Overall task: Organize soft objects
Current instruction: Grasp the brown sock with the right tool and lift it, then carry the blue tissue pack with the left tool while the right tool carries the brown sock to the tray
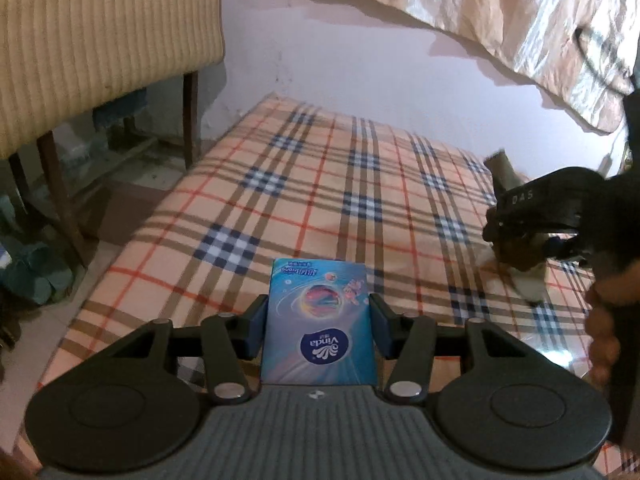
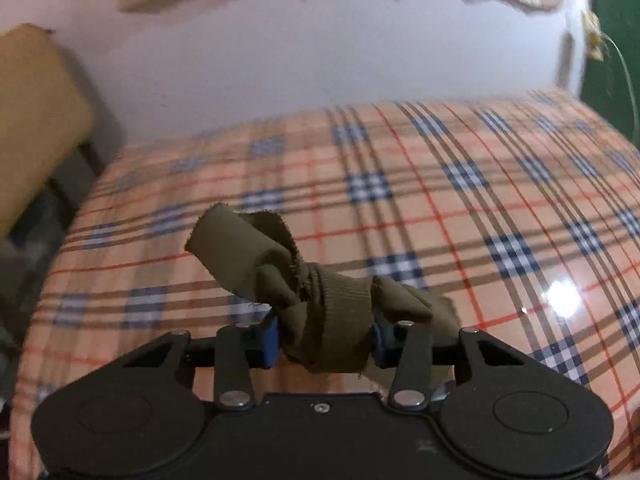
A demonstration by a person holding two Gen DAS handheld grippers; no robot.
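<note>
Tissues (image 1: 318, 320) clamped in left gripper (image 1: 318, 330), knotted rag (image 2: 320, 308) in right gripper (image 2: 324, 338); best squeezed lightly, lifted clear of plaid bed (image 2: 460, 200).

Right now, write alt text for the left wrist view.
The left tongs are shut on a blue tissue pack above a plaid-covered bed. At the right edge, the right tongs, held in a hand, grip an olive cloth bundle. A pale wall stands behind.

Left gripper (image 1: 318, 326) clamped; right gripper (image 2: 326, 340) clamped, angled down.
</note>
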